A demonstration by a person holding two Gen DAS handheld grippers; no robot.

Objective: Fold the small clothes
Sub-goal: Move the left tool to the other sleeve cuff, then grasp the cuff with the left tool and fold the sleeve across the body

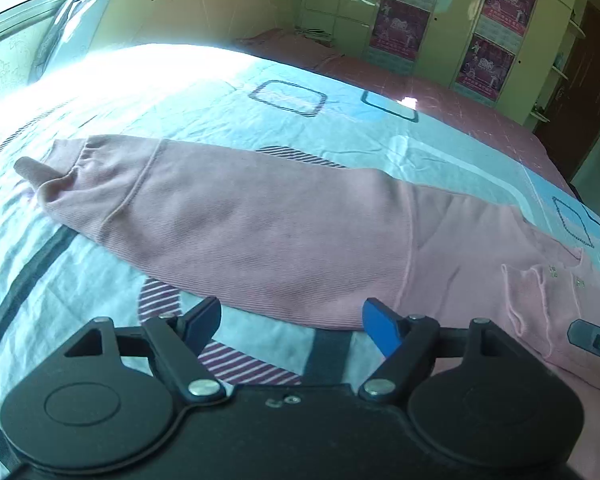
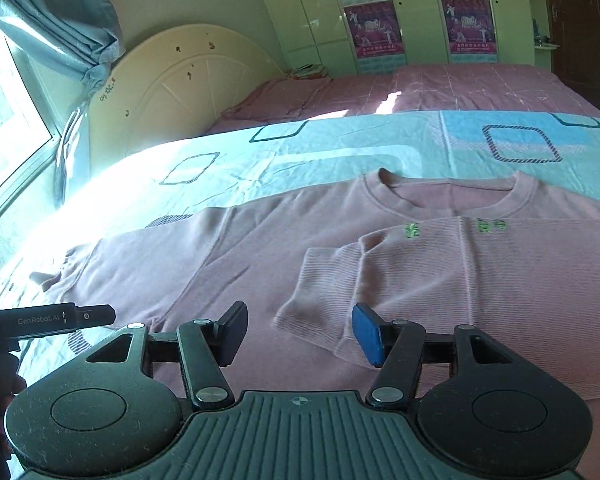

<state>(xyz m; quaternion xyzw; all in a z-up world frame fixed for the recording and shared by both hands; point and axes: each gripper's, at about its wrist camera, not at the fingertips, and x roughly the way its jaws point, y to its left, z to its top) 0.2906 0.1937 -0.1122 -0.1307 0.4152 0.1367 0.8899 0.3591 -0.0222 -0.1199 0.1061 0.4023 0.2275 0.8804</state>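
A pink ribbed long-sleeve top (image 2: 440, 264) lies flat on the bed, neck away from me, with small green marks on the chest. One sleeve (image 2: 332, 300) is folded across the body. The other sleeve (image 1: 228, 216) stretches out to the left, its cuff (image 1: 56, 188) at the far end. My left gripper (image 1: 294, 326) is open and empty, just above the near edge of the stretched sleeve. My right gripper (image 2: 300, 334) is open and empty, just above the cuff of the folded sleeve. The left gripper's body also shows in the right wrist view (image 2: 52, 320).
The top lies on a light blue patterned bedsheet (image 2: 340, 148). A pink bedspread (image 2: 460, 88) covers the far half of the bed. A cream headboard (image 2: 180, 92) and a sunlit window (image 2: 4, 112) are at the left. Green wardrobes with posters (image 2: 380, 20) stand behind.
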